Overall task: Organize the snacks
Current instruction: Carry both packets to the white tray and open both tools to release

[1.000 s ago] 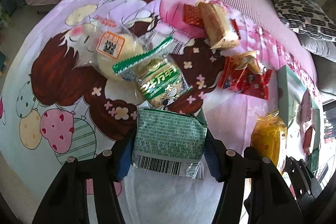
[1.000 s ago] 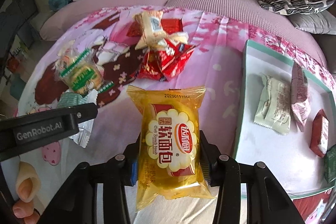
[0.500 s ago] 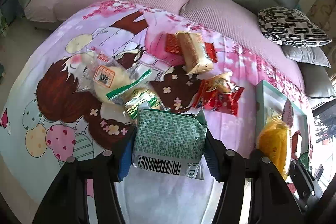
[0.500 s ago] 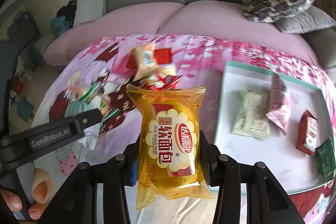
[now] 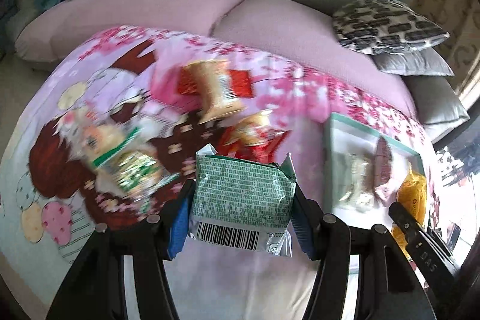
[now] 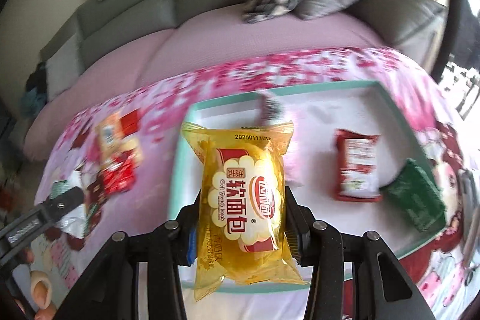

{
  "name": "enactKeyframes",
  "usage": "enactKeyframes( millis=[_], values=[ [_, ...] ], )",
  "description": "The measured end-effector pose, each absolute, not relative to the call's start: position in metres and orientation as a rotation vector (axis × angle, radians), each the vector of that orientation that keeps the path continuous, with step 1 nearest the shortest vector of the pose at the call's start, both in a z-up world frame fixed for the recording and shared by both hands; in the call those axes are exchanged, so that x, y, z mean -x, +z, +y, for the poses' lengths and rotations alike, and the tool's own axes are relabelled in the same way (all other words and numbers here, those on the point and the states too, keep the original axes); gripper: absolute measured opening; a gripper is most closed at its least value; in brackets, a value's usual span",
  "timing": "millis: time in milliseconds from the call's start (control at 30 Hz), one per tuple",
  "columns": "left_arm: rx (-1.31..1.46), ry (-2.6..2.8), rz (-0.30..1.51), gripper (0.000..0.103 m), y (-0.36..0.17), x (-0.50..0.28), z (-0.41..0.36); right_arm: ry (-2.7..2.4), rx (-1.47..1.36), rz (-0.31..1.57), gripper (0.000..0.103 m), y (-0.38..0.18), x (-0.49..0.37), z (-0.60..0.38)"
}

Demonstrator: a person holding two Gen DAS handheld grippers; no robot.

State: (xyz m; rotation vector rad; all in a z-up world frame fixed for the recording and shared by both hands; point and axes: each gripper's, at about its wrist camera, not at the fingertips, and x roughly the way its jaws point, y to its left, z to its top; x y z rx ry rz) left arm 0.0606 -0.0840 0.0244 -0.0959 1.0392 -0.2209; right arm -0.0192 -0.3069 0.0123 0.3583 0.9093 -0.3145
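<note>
My left gripper [image 5: 241, 213] is shut on a green snack packet [image 5: 243, 194] with a barcode, held above the pink printed cloth. My right gripper [image 6: 240, 215] is shut on a yellow soft-bread packet [image 6: 244, 200], hanging over the left part of the teal-rimmed white tray [image 6: 354, 84]. The same tray [image 5: 351, 122] shows at the right of the left wrist view, with the yellow packet [image 5: 412, 197] beside it. In the tray lie a red packet [image 6: 357, 167], a dark green packet [image 6: 415, 197] and a pinkish one, partly hidden. Loose snacks [image 5: 216, 92] remain on the cloth.
More loose packets lie on the cloth: a red pile [image 5: 252, 140], a green-striped bun pack [image 5: 132, 167]. A grey sofa with pink seat covers [image 5: 168, 5] and patterned pillows [image 5: 387, 26] stands behind. A person's fingers [image 6: 40, 287] show at lower left of the right wrist view.
Both grippers have risen and swung right with their packets. The right one now hangs over the tray; the snack pile has slid left in its view. Both grips are unchanged.
</note>
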Motion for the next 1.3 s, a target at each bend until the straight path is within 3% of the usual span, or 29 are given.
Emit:
enactKeyframes(
  millis=[500, 1067, 1300],
  values=[
    [0.009, -0.417, 1.052, 0.061, 0.009, -0.108, -0.216, -0.525, -0.428, 0.786, 0.048, 0.004, 0.031, -0.392],
    [-0.045, -0.426, 1.109, 0.061, -0.018, -0.141, -0.254, -0.523, -0.426, 0.762, 0.048, -0.002, 0.0, -0.406],
    [-0.045, -0.443, 1.105, 0.08, -0.014, -0.141, -0.257, -0.551, -0.389, 0.796, 0.054, 0.001, -0.002, -0.404]
  ],
)
